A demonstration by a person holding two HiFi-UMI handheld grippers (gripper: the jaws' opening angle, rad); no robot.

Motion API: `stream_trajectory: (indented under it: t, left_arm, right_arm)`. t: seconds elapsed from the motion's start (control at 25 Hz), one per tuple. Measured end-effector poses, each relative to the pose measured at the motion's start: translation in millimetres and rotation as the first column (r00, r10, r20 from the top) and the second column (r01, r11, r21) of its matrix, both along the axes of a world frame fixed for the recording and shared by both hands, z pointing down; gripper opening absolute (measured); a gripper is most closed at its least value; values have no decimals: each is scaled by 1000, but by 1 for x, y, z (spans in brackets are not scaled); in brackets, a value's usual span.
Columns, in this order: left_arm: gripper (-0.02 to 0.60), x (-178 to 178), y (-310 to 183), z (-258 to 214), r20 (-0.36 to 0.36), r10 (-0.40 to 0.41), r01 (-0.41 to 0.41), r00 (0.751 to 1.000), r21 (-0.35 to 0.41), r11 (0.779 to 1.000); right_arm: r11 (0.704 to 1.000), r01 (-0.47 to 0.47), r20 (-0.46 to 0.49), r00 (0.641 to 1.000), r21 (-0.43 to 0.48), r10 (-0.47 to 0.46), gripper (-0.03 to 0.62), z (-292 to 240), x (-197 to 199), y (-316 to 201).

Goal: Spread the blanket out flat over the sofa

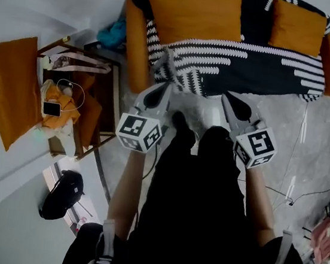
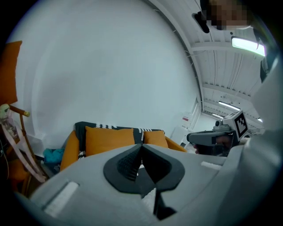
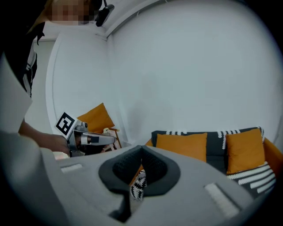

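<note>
Head view: both grippers in front of the sofa, blanket on the seat.

Sofa (image 1: 135,40) with orange arms along the top; black-and-white blanket (image 1: 252,67) over back and seat, bunched and hanging at the front-left. Two orange cushions (image 1: 196,12) (image 1: 296,26) against the back. Left gripper (image 1: 162,89) has its tip at that bunched edge, contact unclear; right gripper (image 1: 226,100) is just short of the front edge. Both tips look closed. Left: wooden side table (image 1: 113,100) with clutter, loose orange cushion (image 1: 11,87), black bag (image 1: 63,193) on the floor.
</note>
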State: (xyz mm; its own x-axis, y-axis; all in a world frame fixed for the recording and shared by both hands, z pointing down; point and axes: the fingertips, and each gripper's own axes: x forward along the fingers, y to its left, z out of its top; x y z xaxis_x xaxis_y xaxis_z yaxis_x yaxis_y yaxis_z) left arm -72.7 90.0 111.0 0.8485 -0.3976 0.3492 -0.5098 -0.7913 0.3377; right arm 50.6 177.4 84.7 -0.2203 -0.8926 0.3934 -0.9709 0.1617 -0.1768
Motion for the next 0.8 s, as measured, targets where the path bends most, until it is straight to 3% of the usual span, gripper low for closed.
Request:
stream_trajectory:
  t: [0.28,0.56,0.8]
  left_arm:
    - [11,13,-7,33,37,-17,18,999,-39,999]
    - [12,19,-11,74,107,-154,163,982,-78,983]
    - [12,35,-5,129,160,-243,263,957,-119,957]
  right_arm:
    - [998,47,27,999,-49,-45,3,36,5,-23]
    - [976,202,64,978,-83,-197,2,78,17,-54]
    - [937,328,79,944,-119,-320,2,126,24,-78]
